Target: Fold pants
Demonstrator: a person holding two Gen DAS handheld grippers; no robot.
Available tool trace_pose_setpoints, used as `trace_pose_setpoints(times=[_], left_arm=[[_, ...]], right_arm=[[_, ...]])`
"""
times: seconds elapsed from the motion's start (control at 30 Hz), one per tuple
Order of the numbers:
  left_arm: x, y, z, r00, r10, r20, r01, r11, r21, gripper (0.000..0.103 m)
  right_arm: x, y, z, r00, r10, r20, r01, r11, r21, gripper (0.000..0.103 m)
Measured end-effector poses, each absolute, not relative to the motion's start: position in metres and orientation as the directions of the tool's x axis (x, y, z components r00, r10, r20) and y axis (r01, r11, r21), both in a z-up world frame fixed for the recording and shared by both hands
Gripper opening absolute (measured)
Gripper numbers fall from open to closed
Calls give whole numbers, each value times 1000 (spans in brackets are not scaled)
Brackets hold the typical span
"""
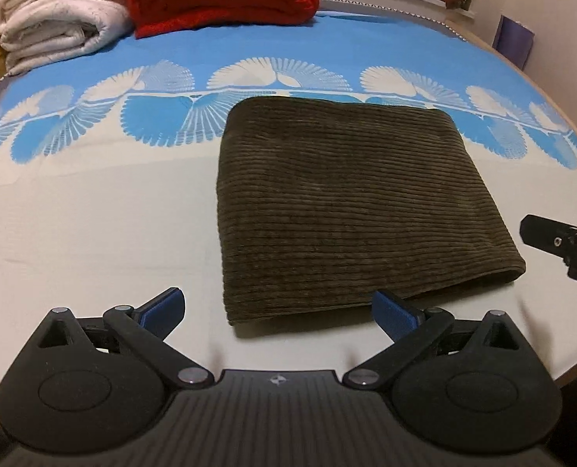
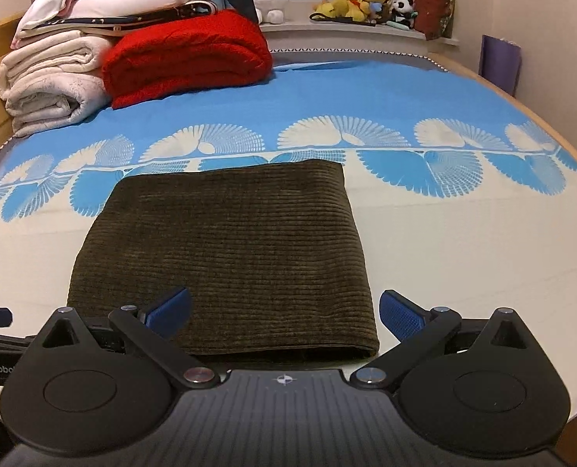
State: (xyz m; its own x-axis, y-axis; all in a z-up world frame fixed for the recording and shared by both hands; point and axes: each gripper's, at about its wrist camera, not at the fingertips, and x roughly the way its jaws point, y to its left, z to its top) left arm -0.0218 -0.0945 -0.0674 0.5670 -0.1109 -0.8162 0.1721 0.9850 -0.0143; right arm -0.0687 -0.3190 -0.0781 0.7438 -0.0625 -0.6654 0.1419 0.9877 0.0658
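Pants [image 2: 226,257]: lying folded, compact rectangle on bedsheet [image 1: 74,233]. Left gripper [image 1: 278,311], right gripper [image 2: 284,313]: hovering nr front edge, jaws spread, holding nothing. Risk: snagging top layer, undoing fold.

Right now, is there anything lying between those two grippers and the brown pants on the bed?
Nothing visible. The folded pants lie flat on the bed sheet, just ahead of both open grippers: the left gripper and the right gripper. The red blanket and the white bedding sit far behind the pants.
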Motion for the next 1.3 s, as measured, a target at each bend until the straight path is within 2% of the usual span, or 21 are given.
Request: trace_pose_setpoints(times=[0.47, 1.3], left_arm=[[-15, -98, -75, 534, -136, -834, 179, 983, -46, 103], [-15, -94, -72, 536, -146, -832, 187, 981, -52, 103]], right_arm=[[-64, -318, -85, 707, -68, -704, 142, 989, 47, 102], [-62, -311, -86, 702, -71, -709, 131, 991, 30, 102]])
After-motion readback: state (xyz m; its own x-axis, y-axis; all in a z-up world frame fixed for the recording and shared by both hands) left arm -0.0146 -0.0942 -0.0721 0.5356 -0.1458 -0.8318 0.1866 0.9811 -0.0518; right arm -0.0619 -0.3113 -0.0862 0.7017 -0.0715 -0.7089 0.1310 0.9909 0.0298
